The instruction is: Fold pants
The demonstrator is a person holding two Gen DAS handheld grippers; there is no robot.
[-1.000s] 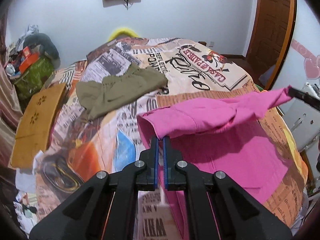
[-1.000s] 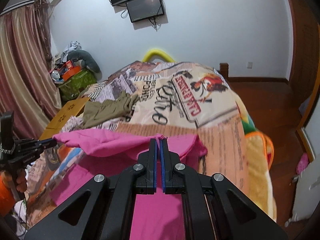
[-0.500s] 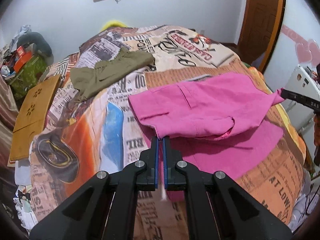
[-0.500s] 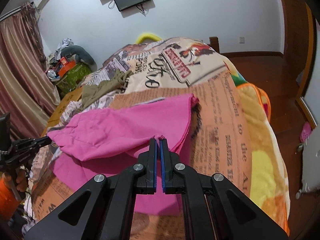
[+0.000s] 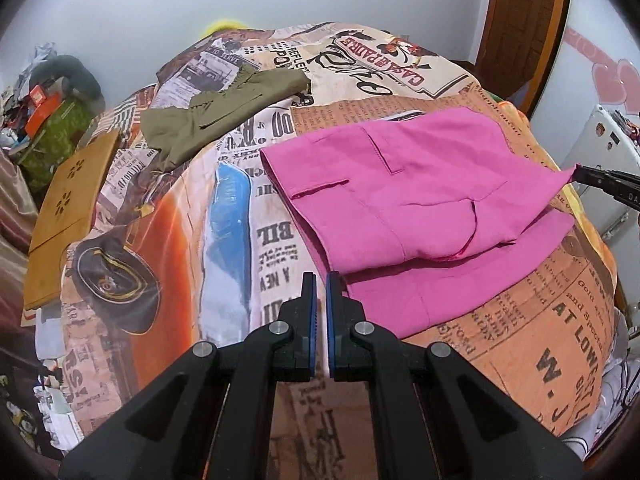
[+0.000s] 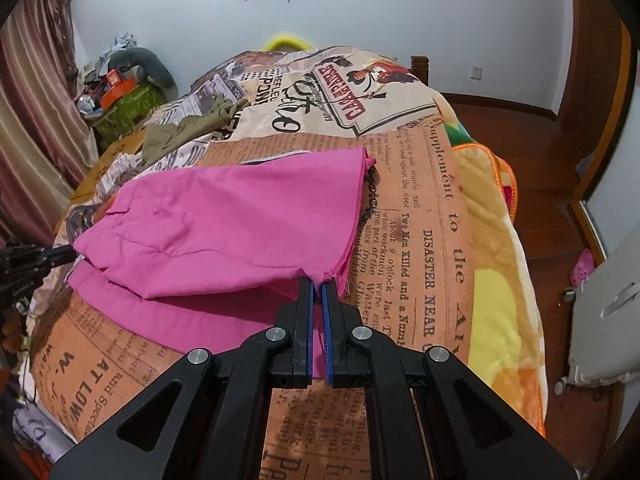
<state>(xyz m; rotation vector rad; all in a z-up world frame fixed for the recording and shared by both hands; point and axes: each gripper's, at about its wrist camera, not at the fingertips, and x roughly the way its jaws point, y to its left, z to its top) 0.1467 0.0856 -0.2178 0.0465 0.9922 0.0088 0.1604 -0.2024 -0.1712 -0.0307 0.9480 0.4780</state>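
Note:
Pink pants [image 5: 404,196] lie folded over themselves on the bed, the upper layer resting on the lower one. My left gripper [image 5: 321,280] stands at the near left corner of the fold, its jaws a narrow gap apart, and no cloth shows between them. In the right wrist view the pink pants [image 6: 224,232] spread to the left, and my right gripper [image 6: 317,285] pinches the corner of the upper layer. The right gripper's tip [image 5: 596,178] also shows in the left wrist view, holding the stretched corner.
Olive green pants [image 5: 224,116] lie further back on the newspaper-print bedspread [image 5: 540,312]. A wooden board [image 5: 68,204] rests at the bed's left edge. Clutter sits in the back left corner [image 6: 120,88]. A white appliance [image 6: 608,320] stands on the floor to the right.
Both grippers carried the lifted pink layer toward me and lowered it onto the lower layer. The left gripper now shows no cloth between its jaws.

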